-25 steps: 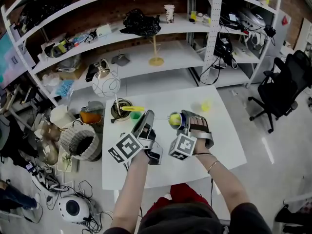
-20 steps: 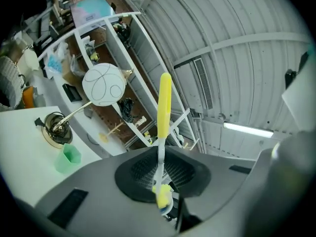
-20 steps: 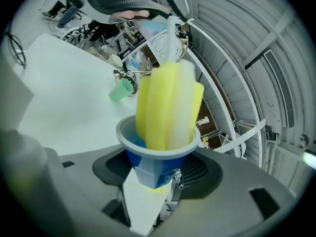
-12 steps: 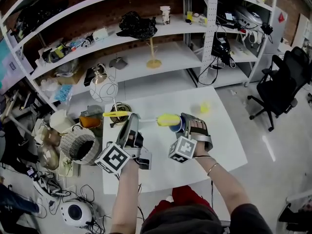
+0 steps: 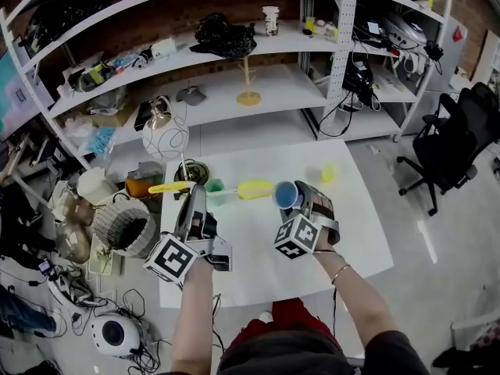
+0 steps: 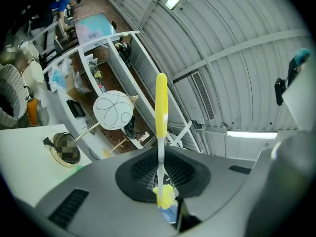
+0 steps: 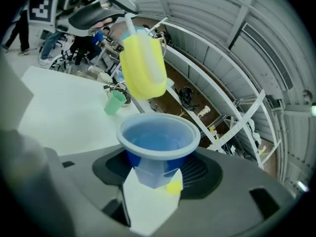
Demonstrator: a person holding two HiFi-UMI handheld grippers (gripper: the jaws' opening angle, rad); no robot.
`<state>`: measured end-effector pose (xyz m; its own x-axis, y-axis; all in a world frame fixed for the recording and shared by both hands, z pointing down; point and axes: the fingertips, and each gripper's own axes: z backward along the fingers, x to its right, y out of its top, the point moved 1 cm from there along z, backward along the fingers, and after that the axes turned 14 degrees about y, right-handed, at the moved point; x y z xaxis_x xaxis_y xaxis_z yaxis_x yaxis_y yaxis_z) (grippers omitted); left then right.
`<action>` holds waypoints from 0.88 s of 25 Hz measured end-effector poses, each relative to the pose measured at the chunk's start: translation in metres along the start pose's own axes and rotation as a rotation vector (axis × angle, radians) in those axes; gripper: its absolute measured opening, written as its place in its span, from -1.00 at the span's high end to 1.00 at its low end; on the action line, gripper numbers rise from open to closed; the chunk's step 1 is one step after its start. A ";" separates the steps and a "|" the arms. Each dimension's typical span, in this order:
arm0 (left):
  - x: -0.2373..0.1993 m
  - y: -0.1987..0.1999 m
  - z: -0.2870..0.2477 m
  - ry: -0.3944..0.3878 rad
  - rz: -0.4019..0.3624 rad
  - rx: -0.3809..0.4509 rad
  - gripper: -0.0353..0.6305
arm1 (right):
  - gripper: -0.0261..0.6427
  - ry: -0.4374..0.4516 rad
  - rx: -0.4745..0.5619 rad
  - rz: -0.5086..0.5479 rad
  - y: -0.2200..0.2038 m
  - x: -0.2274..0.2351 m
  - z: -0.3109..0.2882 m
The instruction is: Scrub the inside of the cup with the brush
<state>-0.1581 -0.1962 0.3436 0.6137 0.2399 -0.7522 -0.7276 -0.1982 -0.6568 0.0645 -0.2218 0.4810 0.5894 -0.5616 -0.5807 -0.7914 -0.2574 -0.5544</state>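
My right gripper (image 5: 295, 200) is shut on a blue cup (image 5: 287, 194), held on its side above the white table (image 5: 344, 233) with its mouth turned left. In the right gripper view the cup (image 7: 158, 137) sits between the jaws with its mouth facing away, and its inside looks bare. My left gripper (image 5: 195, 195) is shut on the thin stem of a brush. The brush's yellow head (image 5: 254, 188) hangs just left of the cup's mouth, outside it (image 7: 143, 68). Its yellow handle (image 5: 168, 187) sticks out to the left and rises from the jaws in the left gripper view (image 6: 160, 107).
A green cup (image 5: 215, 185) and a small yellow cup (image 5: 330, 170) stand on the table's far part. A round dish (image 5: 191, 172) and a white globe lamp (image 5: 166, 137) are at the back left corner. A wicker basket (image 5: 125, 226) sits left of the table, an office chair (image 5: 453, 143) at right.
The brush head was inside the cup and has come out to the left as my left gripper moved left. The right gripper stayed in place, rolling the cup a little.
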 end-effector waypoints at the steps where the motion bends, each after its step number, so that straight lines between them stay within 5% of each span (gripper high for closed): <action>1: -0.003 0.000 0.001 0.008 0.008 0.006 0.76 | 0.07 0.006 0.006 -0.019 -0.002 0.000 -0.001; 12: -0.032 -0.005 -0.008 0.073 0.086 0.044 0.76 | 0.07 0.116 0.137 -0.313 -0.010 0.003 -0.020; 22: -0.035 -0.016 -0.027 0.083 0.050 0.071 0.76 | 0.07 0.167 0.245 -0.401 0.001 0.009 -0.045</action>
<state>-0.1595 -0.2266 0.3788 0.5974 0.1509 -0.7876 -0.7759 -0.1395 -0.6153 0.0616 -0.2626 0.5018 0.7898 -0.5797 -0.2007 -0.4346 -0.2978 -0.8500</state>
